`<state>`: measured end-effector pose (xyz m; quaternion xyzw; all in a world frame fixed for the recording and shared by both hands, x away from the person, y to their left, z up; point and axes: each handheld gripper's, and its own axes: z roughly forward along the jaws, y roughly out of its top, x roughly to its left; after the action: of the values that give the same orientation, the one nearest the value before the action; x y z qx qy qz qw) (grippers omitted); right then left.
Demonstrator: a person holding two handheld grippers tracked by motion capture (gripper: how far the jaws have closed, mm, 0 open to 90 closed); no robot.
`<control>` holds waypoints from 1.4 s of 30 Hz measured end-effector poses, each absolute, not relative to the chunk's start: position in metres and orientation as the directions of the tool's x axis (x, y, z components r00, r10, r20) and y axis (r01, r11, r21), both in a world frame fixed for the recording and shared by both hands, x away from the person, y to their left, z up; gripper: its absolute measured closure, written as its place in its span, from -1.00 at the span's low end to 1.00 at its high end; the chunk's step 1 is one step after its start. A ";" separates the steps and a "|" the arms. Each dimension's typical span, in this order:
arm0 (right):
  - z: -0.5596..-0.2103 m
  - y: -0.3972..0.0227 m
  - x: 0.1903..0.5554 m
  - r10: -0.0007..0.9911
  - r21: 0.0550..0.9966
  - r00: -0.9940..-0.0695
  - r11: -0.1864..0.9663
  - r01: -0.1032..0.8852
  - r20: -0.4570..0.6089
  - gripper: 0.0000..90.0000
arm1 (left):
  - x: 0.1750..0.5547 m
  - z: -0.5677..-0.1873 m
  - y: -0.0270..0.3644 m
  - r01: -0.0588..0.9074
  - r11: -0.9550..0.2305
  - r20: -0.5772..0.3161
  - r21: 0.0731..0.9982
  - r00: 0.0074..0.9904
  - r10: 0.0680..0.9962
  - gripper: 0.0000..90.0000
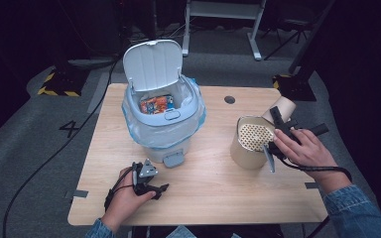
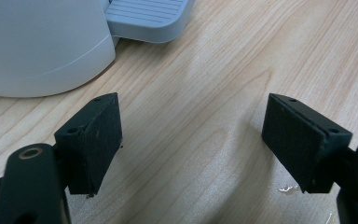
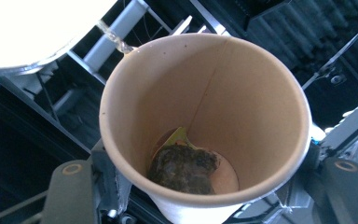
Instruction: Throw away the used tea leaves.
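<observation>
Right claw [image 1: 279, 130]: clamped around a paper cup [image 3: 205, 121], squeezing its sides near the bottom, so the cup cannot slip while tipped.
Cup tilt: tipped over with the mouth pointing down toward the strainer pot [image 1: 250, 143], likely to pour out what is left inside.
Inside the cup: a wet, dark tea bag [image 3: 182, 169] stuck at the bottom, far from the claw's tips, with a thin stream of liquid [image 3: 114, 39] running off the rim at the far side.
Strainer pot: just below and in front of the right claw, with a lid full of little holes facing up, probably there to catch the liquid and hold back the bits.
Left claw [image 2: 193, 140]: spread wide with nothing between the pads, low over the bare wood of the table [image 2: 205, 70].
Left claw's spot: parked close to the foot pedal [image 2: 147, 16] of the bin [image 1: 161, 111], which sits just ahead of it and to the left, maybe ready to press it.
Bin: lid [image 1: 153, 63] standing up and open, bag fitted inside, a bright wrapper [image 1: 156, 104] lying in it, likely waiting for the tea bag or the cup.
Wet spots: small drops [image 2: 286, 188] on the wood beside the left claw's right pad.
</observation>
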<state>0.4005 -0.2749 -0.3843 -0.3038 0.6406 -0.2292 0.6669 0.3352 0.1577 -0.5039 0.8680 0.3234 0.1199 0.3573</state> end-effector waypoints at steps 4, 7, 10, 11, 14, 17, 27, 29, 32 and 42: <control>-0.386 -0.275 0.399 -0.734 -0.742 0.114 0.668 -0.060 -0.670 -0.23 | 0.335 -0.504 0.158 0.476 -0.535 -0.023 0.698 0.762 0.648 -0.54; -0.385 -0.275 0.399 -0.752 -0.762 0.130 0.646 -0.048 -0.646 -0.23 | 0.335 -0.504 0.158 0.476 -0.535 -0.023 0.698 0.762 0.647 -0.54; -0.384 -0.275 0.399 -0.777 -0.788 0.140 0.614 -0.038 -0.613 -0.23 | 0.335 -0.504 0.158 0.476 -0.535 -0.023 0.698 0.762 0.648 -0.54; -0.384 -0.275 0.399 -0.782 -0.792 0.141 0.609 -0.035 -0.607 -0.23 | 0.335 -0.504 0.158 0.476 -0.535 -0.023 0.698 0.762 0.647 -0.54; -0.382 -0.277 0.401 -0.795 -0.805 0.145 0.593 -0.015 -0.589 -0.23 | 0.335 -0.504 0.158 0.476 -0.535 -0.023 0.698 0.762 0.647 -0.54; -0.381 -0.277 0.401 -0.789 -0.800 0.151 0.600 -0.016 -0.596 -0.23 | 0.335 -0.504 0.158 0.476 -0.535 -0.023 0.698 0.762 0.648 -0.54; -0.378 -0.275 0.398 -0.773 -0.784 0.147 0.620 -0.034 -0.618 -0.23 | 0.335 -0.504 0.158 0.476 -0.535 -0.023 0.698 0.761 0.648 -0.54; -0.375 -0.276 0.398 -0.746 -0.757 0.138 0.652 -0.048 -0.651 -0.23 | 0.335 -0.504 0.158 0.476 -0.535 -0.023 0.698 0.761 0.648 -0.54; -0.370 -0.277 0.398 -0.689 -0.696 0.104 0.714 -0.075 -0.717 -0.24 | 0.335 -0.504 0.158 0.476 -0.535 -0.023 0.698 0.761 0.648 -0.54; -0.347 -0.291 0.405 -0.203 -0.175 -0.174 0.971 -0.162 -0.964 -0.28 | 0.335 -0.504 0.158 0.476 -0.535 -0.023 0.698 0.761 0.648 -0.54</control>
<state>0.4054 -0.2911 -0.3469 -0.1191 0.7659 -0.0162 0.6317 0.3352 0.1578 -0.5039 0.8677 0.3240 0.1202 0.3574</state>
